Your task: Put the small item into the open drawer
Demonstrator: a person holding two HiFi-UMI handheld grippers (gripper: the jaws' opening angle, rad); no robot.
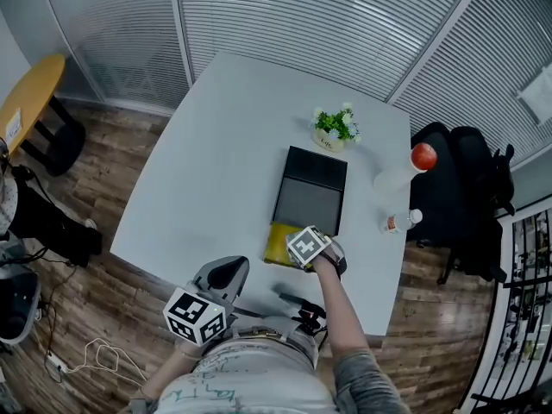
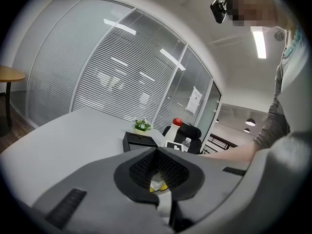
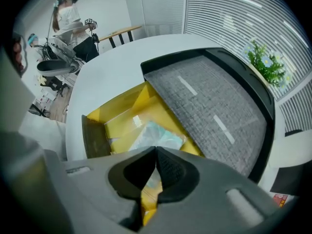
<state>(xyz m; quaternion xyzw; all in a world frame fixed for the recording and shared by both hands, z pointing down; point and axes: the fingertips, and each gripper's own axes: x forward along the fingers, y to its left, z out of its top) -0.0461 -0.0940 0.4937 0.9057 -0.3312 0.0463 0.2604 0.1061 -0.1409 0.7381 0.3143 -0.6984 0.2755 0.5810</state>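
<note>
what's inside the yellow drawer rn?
A pale packet sits in the drawer. The right gripper, shut above it, covers the packet's near end and part of the drawer; anything there is hidden.

Cool, even office light; a ceiling strip (image 2: 259,44) glares above right of the left gripper (image 2: 157,151), whose near jaws blur; fisheye edges bend and darken

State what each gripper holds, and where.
Left gripper: nothing. Right gripper: shut over the packet in the drawer; a pinch cannot be told.

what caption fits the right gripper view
Right gripper, jaws shut, over a pale packet in the open yellow drawer
</note>
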